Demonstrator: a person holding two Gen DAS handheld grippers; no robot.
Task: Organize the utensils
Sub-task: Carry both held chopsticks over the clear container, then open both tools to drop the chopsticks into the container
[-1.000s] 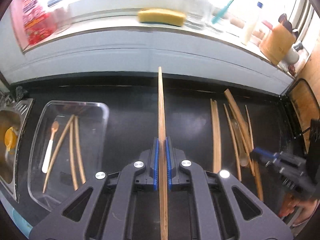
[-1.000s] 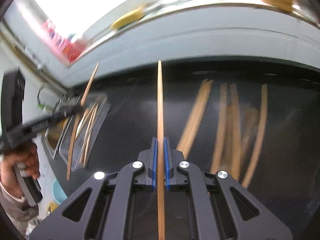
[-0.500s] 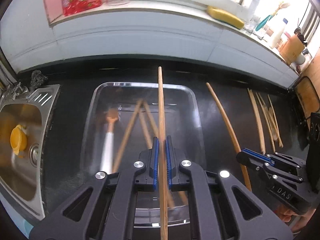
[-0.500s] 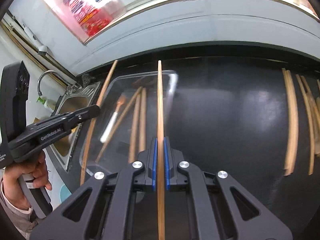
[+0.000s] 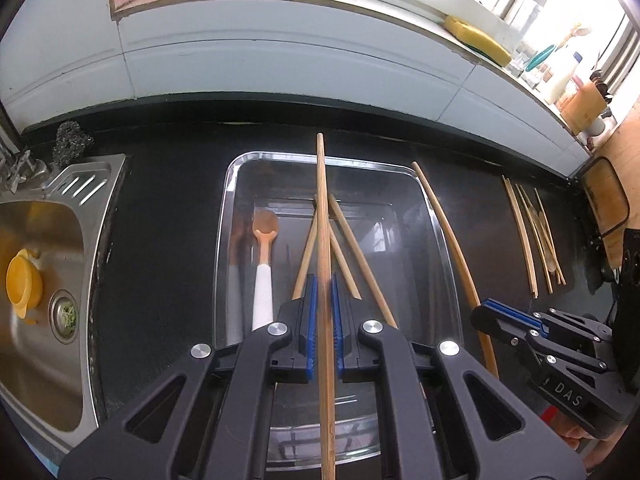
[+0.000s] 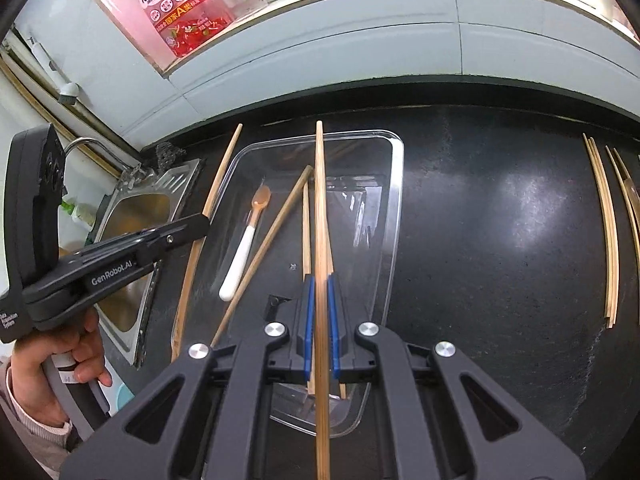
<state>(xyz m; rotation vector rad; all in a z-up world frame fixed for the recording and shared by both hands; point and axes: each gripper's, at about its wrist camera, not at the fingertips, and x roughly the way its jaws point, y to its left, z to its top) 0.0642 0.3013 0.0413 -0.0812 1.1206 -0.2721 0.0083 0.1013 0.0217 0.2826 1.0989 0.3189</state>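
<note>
My left gripper (image 5: 324, 312) is shut on a long bamboo chopstick (image 5: 322, 208) and holds it above a clear plastic tray (image 5: 232, 184). My right gripper (image 6: 319, 308) is shut on another bamboo chopstick (image 6: 319, 200), also over the tray (image 6: 396, 184). In the tray lie a small spoon with a white handle (image 5: 264, 264) and three chopsticks (image 5: 352, 248). The right gripper shows in the left wrist view (image 5: 486, 314) with its chopstick beside the tray's right edge. The left gripper shows in the right wrist view (image 6: 200, 226) by the tray's left edge.
A steel sink (image 5: 44, 264) with a yellow object (image 5: 22, 284) lies left of the tray. Several more chopsticks (image 5: 532, 236) lie on the black counter at the right. A sponge (image 5: 476, 38), bottles and a wooden holder (image 5: 584, 108) stand on the sill.
Both grippers have swung left from the loose chopsticks to over the tray, each still holding its chopstick. The tray now sits centred in both views.
</note>
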